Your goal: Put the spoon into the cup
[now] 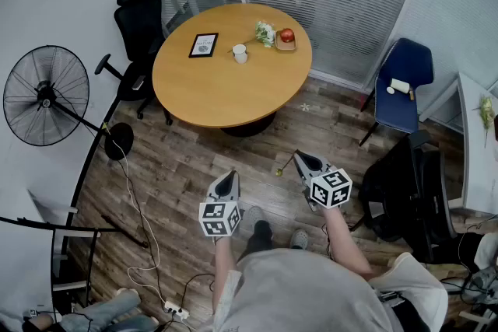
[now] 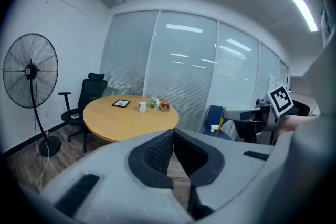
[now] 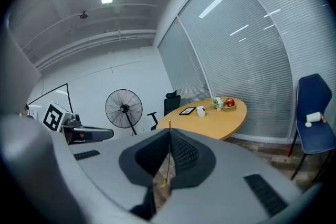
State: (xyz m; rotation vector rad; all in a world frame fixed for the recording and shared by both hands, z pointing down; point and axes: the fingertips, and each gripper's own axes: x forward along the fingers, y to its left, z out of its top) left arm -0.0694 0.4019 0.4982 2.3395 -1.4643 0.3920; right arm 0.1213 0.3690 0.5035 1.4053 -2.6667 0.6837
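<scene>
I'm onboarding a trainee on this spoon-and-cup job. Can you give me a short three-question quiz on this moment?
1. True or false: the cup stands on the round table.
2. Which gripper holds the spoon? A) left B) right C) neither
3. Fill in: on the table, beside the flowers, lies a red ____.

Key
1. True.
2. B: the right gripper is shut on the spoon; the left gripper is shut and empty.
3. Apple.
</scene>
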